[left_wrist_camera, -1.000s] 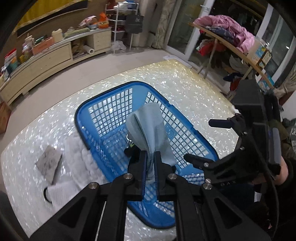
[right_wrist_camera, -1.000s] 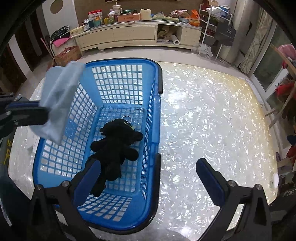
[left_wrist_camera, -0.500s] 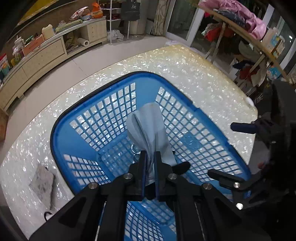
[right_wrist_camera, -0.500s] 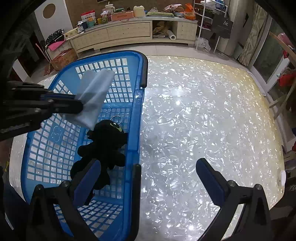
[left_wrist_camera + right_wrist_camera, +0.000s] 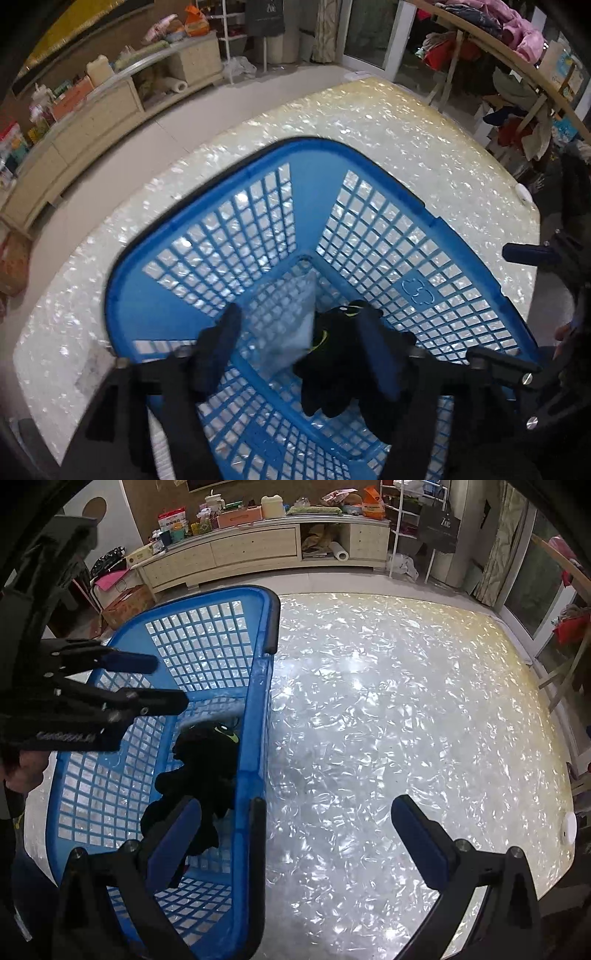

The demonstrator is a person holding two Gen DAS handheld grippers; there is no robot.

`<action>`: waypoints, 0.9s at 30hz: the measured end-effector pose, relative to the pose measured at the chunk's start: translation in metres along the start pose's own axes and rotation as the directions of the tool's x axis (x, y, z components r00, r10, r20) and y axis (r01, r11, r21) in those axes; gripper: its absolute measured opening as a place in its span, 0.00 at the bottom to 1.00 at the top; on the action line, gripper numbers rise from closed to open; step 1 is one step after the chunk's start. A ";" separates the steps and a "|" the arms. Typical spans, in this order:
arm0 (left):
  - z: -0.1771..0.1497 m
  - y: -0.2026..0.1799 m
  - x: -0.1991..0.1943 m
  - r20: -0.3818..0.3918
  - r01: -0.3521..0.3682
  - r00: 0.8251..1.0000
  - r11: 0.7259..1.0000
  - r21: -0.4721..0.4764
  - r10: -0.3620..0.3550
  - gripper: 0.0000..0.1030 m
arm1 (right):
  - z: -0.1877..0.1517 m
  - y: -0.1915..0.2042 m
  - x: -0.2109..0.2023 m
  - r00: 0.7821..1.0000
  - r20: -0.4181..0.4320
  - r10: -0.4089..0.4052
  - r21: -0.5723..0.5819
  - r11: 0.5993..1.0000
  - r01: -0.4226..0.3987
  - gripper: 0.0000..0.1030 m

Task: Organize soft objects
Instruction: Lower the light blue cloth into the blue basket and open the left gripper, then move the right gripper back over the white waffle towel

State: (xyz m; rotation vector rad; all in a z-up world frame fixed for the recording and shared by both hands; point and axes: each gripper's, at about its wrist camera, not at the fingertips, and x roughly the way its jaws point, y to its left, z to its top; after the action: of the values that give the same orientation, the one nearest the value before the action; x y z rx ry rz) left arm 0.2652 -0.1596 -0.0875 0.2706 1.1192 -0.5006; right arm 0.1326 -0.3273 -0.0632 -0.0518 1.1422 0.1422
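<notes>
A blue plastic basket (image 5: 122, 295) stands on the pearly table (image 5: 406, 140). Inside it lies a black plush toy (image 5: 332, 373), also visible in the right wrist view (image 5: 203, 768). My left gripper (image 5: 295, 350) hangs over the basket with its jaws opening. A light blue cloth (image 5: 288, 325), blurred, lies loose between the fingers on the basket floor, and no pad presses on it. From the right wrist view the left gripper (image 5: 155, 683) reaches in over the basket's left side. My right gripper (image 5: 295, 842) stands open and empty, straddling the basket's right wall (image 5: 258, 720).
A white fluffy item (image 5: 92, 369) lies on the table left of the basket. A small white round object (image 5: 569, 827) sits at the table's right edge. A long low cabinet (image 5: 258, 550) and a clothes rack (image 5: 517, 37) stand beyond the table.
The left gripper moved over the basket and lower, then its jaws parted. The light blue cloth left the pads and dropped into the basket beside the plush toy.
</notes>
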 end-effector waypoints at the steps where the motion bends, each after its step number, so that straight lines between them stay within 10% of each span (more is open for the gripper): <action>1: 0.000 -0.001 -0.003 0.002 -0.007 1.000 1.000 0.001 0.007 0.67 | -0.001 0.000 -0.002 1.000 0.002 0.001 0.000 1.000 -0.001 1.00; 12: -0.028 -0.006 -0.061 0.053 -0.040 0.998 0.998 -0.039 0.042 0.70 | -0.007 0.017 -0.027 0.999 0.036 0.016 -0.006 1.000 -0.016 1.00; 27: -0.103 -0.006 -0.132 0.153 -0.099 0.981 0.987 -0.126 0.118 1.00 | -0.027 0.064 -0.064 0.997 0.066 0.041 -0.041 0.998 -0.038 1.00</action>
State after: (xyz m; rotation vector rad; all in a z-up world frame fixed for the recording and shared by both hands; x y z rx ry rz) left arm 0.1356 -0.0861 -0.0109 0.1835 0.9678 -0.3514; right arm 0.0731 -0.2726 -0.0139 -0.0590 1.0737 0.2000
